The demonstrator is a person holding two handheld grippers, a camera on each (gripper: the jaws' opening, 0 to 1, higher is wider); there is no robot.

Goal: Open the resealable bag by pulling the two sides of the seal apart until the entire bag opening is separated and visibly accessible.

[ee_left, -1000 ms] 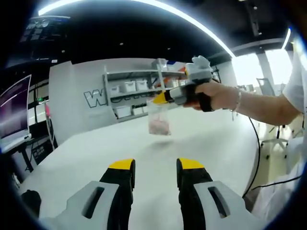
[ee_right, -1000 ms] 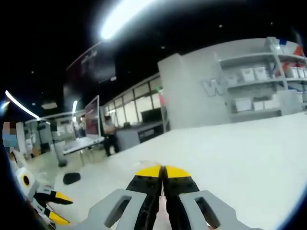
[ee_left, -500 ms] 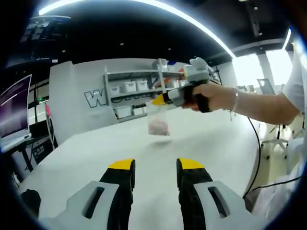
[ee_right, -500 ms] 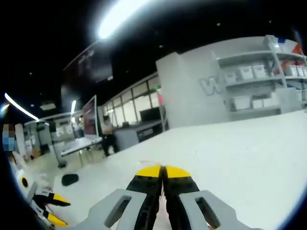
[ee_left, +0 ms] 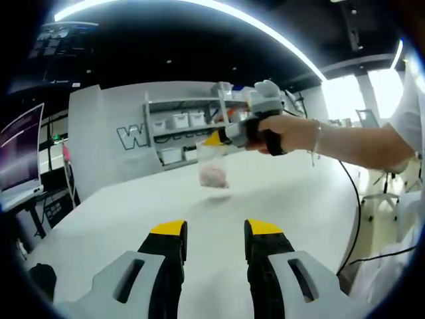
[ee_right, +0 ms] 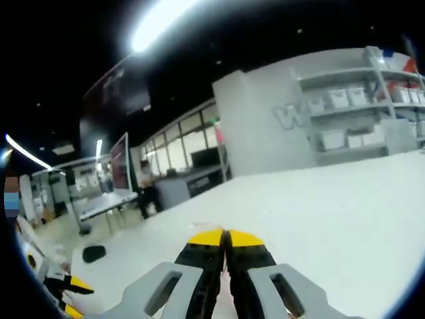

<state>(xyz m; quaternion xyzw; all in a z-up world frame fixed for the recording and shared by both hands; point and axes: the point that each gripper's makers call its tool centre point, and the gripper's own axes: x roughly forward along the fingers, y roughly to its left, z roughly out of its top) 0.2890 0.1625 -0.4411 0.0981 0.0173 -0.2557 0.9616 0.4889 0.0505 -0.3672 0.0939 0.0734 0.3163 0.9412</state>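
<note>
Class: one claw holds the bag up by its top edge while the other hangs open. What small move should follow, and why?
Probably bring the open left claw up to the bag and grip the free side of its seal. The right claw is shut on the top edge, the bag hangs above the table, and its mouth looks closed.

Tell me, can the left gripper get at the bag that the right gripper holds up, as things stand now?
Probably yes. The left gripper is open and points toward the bag, which hangs from the right gripper above the white table. Nothing lies between them; it must only move forward.
</note>
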